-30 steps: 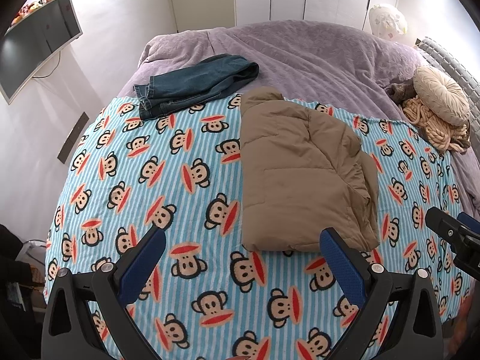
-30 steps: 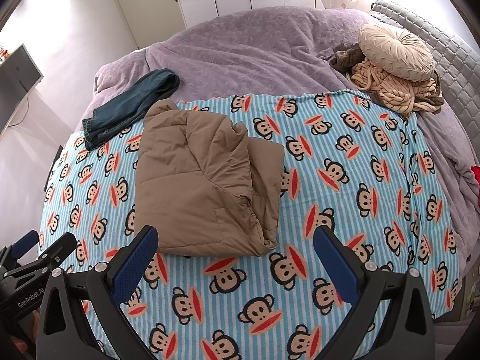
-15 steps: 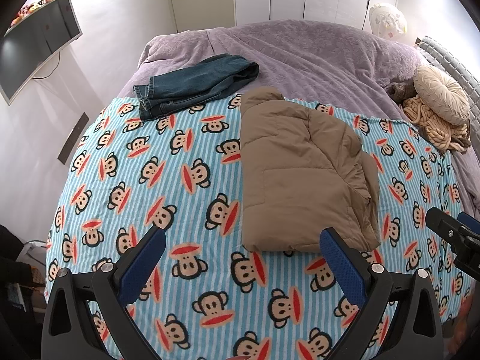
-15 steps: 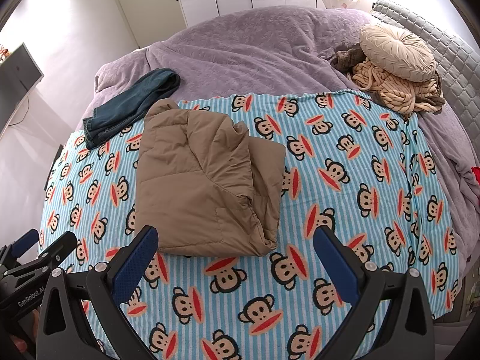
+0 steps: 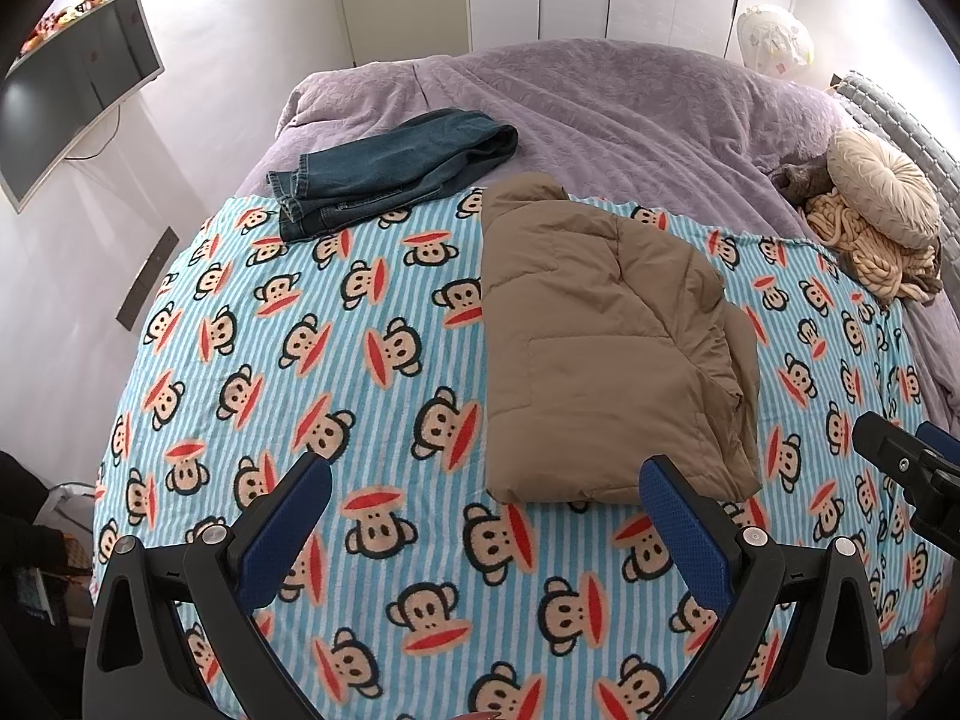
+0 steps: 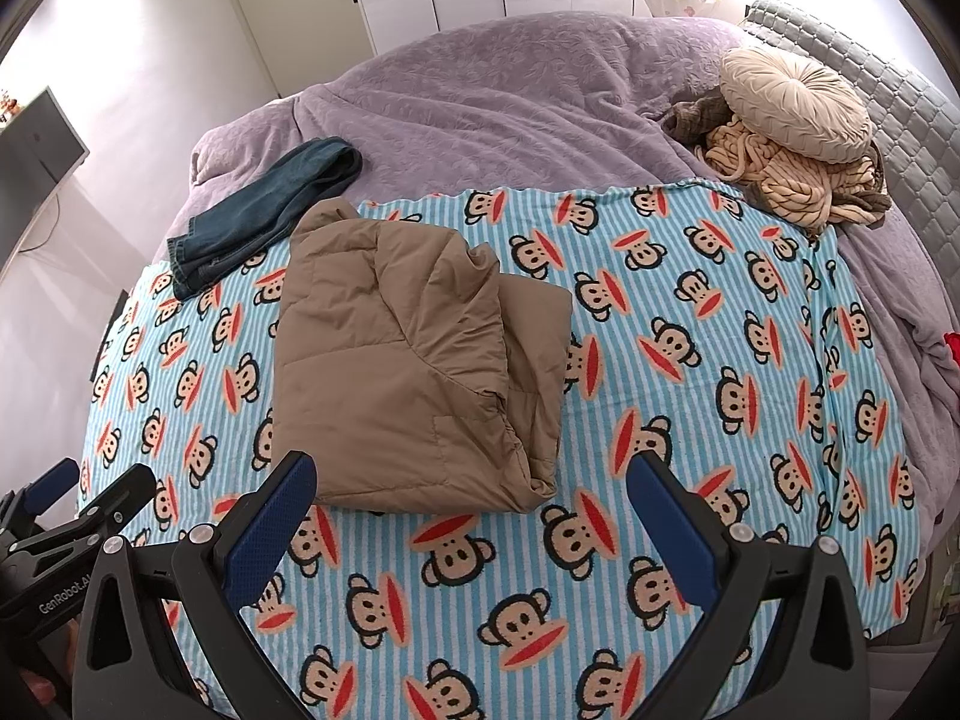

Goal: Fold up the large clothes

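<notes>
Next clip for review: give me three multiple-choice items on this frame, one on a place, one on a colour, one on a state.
1. Where do the jeans lie?
A. On the round cushion
B. At the far left edge of the monkey-print blanket, partly on the purple bedspread
C. Between the right tongs

2. What colour is the folded puffer jacket?
A. Red
B. Tan brown
C. White

3. How are the left tongs and right tongs?
A. Both open, holding nothing
B. Both clamped on the jacket
C. Left clamped on the jeans

Answers: 1 B, the jeans straddle the blanket's far edge. 2 B, the jacket is tan throughout. 3 A, the blue pads stand wide apart above the blanket.
</notes>
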A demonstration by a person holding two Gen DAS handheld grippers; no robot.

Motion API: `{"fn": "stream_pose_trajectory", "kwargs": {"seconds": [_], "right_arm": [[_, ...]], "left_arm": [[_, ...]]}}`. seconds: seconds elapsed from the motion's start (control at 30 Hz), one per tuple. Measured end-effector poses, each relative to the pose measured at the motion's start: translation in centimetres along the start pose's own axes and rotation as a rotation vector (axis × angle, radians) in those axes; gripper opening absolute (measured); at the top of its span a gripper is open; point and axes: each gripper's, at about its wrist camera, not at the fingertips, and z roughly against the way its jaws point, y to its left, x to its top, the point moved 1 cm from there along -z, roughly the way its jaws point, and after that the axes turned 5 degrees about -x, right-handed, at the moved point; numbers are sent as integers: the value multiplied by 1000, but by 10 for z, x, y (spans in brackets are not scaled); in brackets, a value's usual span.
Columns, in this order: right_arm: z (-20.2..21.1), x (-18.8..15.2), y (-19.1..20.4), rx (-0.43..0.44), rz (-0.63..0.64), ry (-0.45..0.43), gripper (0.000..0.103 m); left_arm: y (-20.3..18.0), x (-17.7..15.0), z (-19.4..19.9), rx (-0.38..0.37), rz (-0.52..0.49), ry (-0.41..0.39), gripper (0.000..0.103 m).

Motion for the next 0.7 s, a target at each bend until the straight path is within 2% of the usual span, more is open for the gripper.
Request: {"fn": "stream_pose_trajectory", "kwargs": {"seconds": [0.7], "right_arm": [[2, 1, 1, 1, 0, -1, 103]], "left_arm": [[0, 0, 0, 2, -3, 2, 103]]}}
